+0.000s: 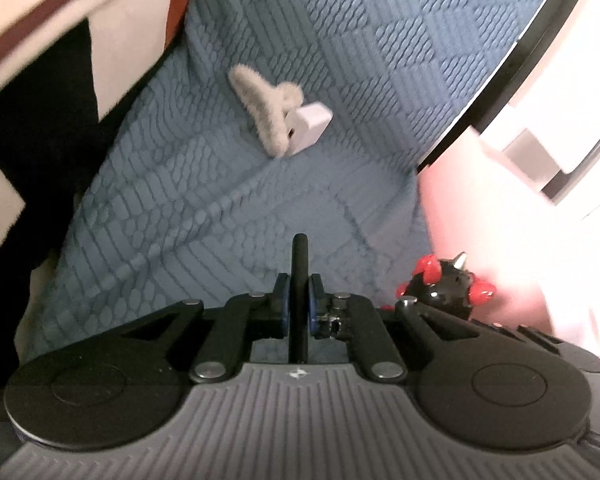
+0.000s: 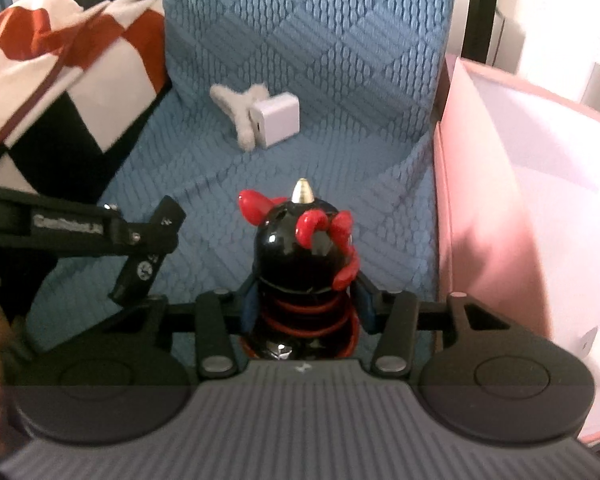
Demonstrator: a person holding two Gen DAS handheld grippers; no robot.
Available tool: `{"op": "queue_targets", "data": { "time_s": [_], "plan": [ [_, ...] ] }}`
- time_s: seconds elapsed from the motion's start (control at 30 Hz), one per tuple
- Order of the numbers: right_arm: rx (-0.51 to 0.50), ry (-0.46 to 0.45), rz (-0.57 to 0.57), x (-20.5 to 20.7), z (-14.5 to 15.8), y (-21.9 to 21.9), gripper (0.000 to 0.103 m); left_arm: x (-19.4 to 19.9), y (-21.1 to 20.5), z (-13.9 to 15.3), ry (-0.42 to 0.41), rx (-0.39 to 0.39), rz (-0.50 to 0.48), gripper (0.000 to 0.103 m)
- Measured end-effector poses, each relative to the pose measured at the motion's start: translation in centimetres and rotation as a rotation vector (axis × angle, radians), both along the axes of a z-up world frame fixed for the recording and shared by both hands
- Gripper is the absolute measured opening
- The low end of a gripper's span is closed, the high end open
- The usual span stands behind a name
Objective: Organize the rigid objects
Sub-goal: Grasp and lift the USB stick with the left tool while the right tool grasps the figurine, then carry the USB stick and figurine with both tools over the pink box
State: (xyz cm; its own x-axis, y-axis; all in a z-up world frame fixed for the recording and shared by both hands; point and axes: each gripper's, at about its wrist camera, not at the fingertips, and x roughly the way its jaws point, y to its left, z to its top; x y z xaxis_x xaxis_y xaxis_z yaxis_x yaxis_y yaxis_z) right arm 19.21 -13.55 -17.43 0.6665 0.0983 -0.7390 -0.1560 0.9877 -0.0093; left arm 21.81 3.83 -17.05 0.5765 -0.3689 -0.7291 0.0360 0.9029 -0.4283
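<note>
Bedding covers the whole work surface: a blue quilted bedspread (image 2: 300, 40) with a raised pattern of ribs and ovals set in diamonds, lying rumpled in soft folds. Nearest on it, the right gripper (image 2: 306, 308) has its jaws pressed against the sides of a glossy black figurine (image 2: 296, 240), which stands upright between them, wrapped with red coils, carrying red curled horns and a metal cone tip on top. Just left of the figurine, the left gripper (image 1: 299, 300) pinches a thin black rod (image 1: 299, 264) that stands straight up between its blue pads (image 1: 281, 304). Right of the figurine rises the smooth wall of a pink box (image 2: 500, 200), close beside it; a small white object lies by the box's near corner, too blurred to name. Beyond the figurine, a fuzzy grey hair claw (image 2: 240, 116) rests on the bedspread, touching a white square charger block (image 2: 278, 120). Far left of the figurine sits a checked blanket (image 2: 68, 60) in red, white and black.
</note>
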Motion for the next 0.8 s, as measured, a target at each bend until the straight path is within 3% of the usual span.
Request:
{"op": "queue_targets", "data": {
  "time_s": [0.3, 0.43, 0.8],
  "plan": [
    [0.031, -0.055, -0.028, -1.2, 2.3, -0.8, 0.051, -1.6, 0.5, 2.9, -0.026, -0.032, 0.015, 0.011],
    [0.045, -0.078, -0.027, -2.5, 4.8, -1.3, 0.051, -2.5, 0.5, 3.9, -0.005, -0.029, 0.013, 0.011],
    [0.076, -0.135, -0.002, -6.4, 10.5, -1.7, 0.051, -5.4, -0.5, 9.3, -0.064, -0.037, 0.001, 0.011]
  ]
}}
